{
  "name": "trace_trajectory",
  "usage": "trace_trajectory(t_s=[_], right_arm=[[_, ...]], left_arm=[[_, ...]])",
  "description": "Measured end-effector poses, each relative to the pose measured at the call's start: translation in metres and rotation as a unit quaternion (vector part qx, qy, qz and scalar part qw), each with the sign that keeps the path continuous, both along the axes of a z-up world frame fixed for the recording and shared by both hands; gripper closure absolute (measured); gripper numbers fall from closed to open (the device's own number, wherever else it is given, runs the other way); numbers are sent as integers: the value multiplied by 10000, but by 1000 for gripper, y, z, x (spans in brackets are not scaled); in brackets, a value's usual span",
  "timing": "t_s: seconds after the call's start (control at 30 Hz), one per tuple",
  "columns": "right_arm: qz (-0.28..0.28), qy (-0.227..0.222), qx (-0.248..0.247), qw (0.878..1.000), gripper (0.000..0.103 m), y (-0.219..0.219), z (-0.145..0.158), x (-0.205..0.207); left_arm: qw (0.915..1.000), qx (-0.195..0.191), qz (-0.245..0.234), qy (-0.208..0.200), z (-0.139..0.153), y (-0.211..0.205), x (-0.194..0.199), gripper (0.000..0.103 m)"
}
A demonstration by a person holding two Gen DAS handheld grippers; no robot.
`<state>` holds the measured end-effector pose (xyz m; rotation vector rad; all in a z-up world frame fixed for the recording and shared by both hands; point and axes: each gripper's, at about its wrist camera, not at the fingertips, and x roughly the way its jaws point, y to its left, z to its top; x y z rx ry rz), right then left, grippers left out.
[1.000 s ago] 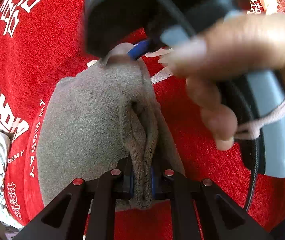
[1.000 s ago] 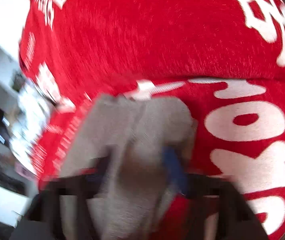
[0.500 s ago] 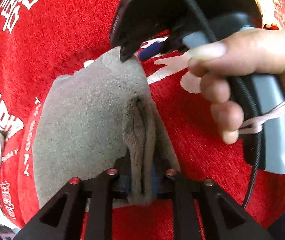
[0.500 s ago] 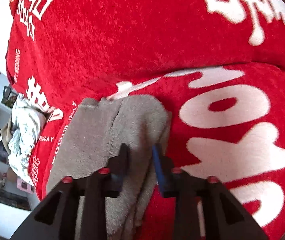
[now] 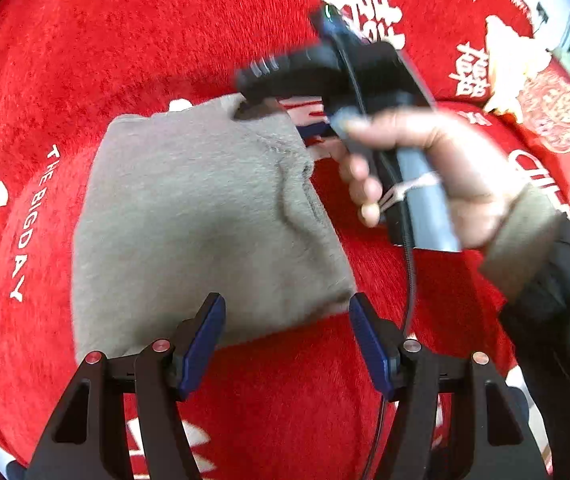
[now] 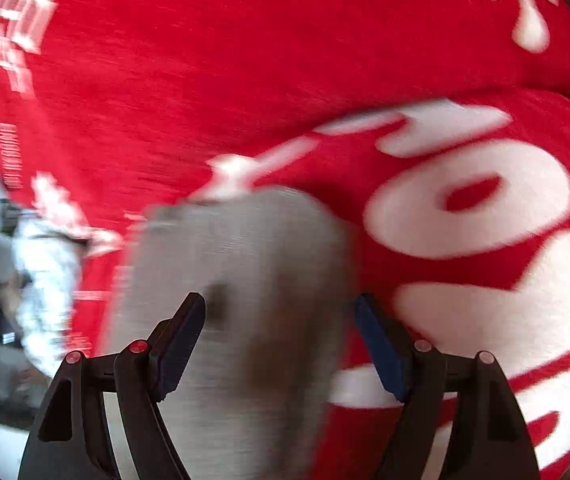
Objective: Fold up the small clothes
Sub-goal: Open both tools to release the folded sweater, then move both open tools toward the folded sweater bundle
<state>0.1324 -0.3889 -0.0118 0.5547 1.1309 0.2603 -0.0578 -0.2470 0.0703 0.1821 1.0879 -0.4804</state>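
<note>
While your left gripper [image 5: 285, 336] opens, its two blue pads [image 5: 201, 344] stand wide apart and press on nothing. The near edge of the grey folded garment [image 5: 205, 224] lies in the gap between them, free of both pads, flat on the red plush cover [image 5: 157, 40]. This cover carries white lettering and characters.

Your right gripper [image 6: 281, 340] is also opening. Its jaws stand wide, and the grey garment shows between and below the fingers. The right wrist view is blurred by motion, so contact between pad and cloth cannot be confirmed there; the pads appear clear of the fabric on both sides.

From the left wrist view, note the following:
- Your right hand [image 5: 425, 160] grips the grey handle of the right gripper at the far right corner of the garment, with the black gripper body just above that corner.
- A sleeve cuff [image 5: 525, 240] covers the wrist, and a black cable hangs down from the handle.
- The garment shows a raised fold line running from its far right corner toward the near right edge.

From the right wrist view, a pale crumpled cloth [image 6: 45, 280] lies at the left edge of the cover, well apart from the grey garment.
</note>
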Motion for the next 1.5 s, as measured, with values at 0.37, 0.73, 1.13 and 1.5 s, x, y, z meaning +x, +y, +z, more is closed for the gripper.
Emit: trace_trajectory(t_s=[0.37, 0.73, 1.13, 1.5], right_arm=[[1009, -1698, 697, 9778, 23, 32, 98, -111], [-31, -1193, -123, 9928, 34, 32, 64, -165], [381, -1292, -711, 9883, 25, 87, 57, -218], [-561, -915, -1043, 9887, 22, 35, 44, -242]], left_arm=[[9912, -482, 1223, 122, 7, 83, 58, 37], [9804, -740, 1717, 613, -24, 130, 58, 22], [9873, -190, 1578, 12, -19, 127, 52, 22], [9913, 132, 1300, -178, -17, 137, 37, 21]])
